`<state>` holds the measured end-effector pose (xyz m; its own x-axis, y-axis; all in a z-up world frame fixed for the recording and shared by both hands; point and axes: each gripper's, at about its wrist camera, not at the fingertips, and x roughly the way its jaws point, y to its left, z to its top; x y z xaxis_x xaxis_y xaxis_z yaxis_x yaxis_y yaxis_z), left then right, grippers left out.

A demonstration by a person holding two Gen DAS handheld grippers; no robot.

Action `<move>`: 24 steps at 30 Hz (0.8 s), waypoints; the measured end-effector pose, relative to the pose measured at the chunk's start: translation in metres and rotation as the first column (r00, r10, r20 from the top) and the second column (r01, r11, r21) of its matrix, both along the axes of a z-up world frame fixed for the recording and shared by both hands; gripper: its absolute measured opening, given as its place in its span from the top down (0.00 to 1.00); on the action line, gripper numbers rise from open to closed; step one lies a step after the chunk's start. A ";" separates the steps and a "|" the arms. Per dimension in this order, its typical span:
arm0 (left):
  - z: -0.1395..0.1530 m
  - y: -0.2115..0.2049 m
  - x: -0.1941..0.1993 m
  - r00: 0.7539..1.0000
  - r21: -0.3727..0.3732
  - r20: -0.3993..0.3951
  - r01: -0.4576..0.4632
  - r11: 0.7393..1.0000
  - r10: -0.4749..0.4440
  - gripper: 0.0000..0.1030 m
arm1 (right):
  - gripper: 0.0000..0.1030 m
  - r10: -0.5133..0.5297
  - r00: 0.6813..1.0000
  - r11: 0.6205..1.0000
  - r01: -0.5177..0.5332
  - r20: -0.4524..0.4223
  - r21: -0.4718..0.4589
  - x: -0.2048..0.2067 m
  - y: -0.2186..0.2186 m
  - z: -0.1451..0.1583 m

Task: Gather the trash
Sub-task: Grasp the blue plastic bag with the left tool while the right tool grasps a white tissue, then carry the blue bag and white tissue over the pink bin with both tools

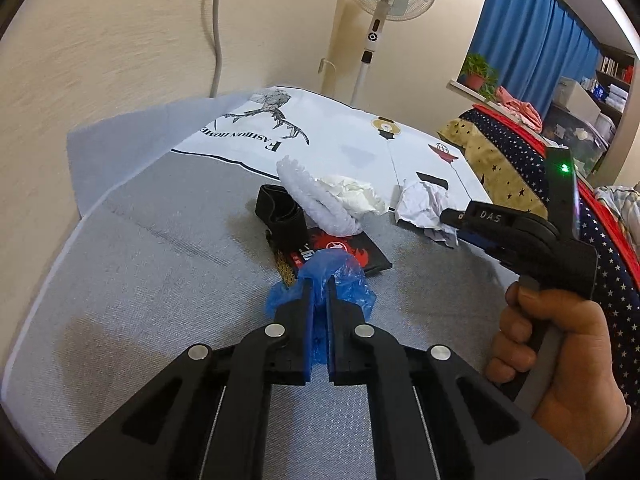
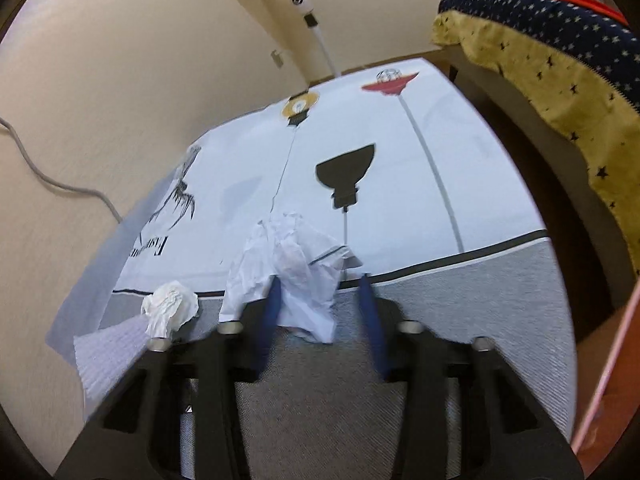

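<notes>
My left tongs [image 1: 319,280] pinch a crumpled blue plastic bag [image 1: 344,280] over the grey cloth-covered counter [image 1: 160,280]. My right tongs [image 2: 320,284] stand open around a crumpled white paper sheet [image 2: 288,268] at the cloth's black stripe. A white tissue wad [image 2: 170,306] lies toward the left edge.

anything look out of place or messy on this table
Yes: loose litter on the tablecloth. A crumpled white paper sits between the open right tongs, with a balled tissue beside it. The left tongs pinch a blue plastic bag.
</notes>
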<state>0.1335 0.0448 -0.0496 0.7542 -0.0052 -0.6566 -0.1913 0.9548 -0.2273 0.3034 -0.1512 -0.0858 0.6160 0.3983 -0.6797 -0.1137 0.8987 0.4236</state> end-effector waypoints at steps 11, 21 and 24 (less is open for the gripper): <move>0.011 -0.004 -0.005 0.999 0.016 0.039 0.005 1.000 -0.005 0.96 | 0.98 0.037 0.993 0.997 -0.029 0.116 -0.068 -0.043 -0.015 0.040; 0.034 -0.010 -0.024 0.995 0.036 0.097 0.029 0.999 -0.033 0.96 | 0.98 0.036 0.981 0.989 -0.007 0.192 -0.147 -0.111 -0.043 0.090; 0.039 -0.012 -0.031 0.993 0.032 0.109 0.037 0.999 -0.041 0.96 | 0.98 0.030 0.976 0.987 0.005 0.215 -0.158 -0.135 -0.053 0.107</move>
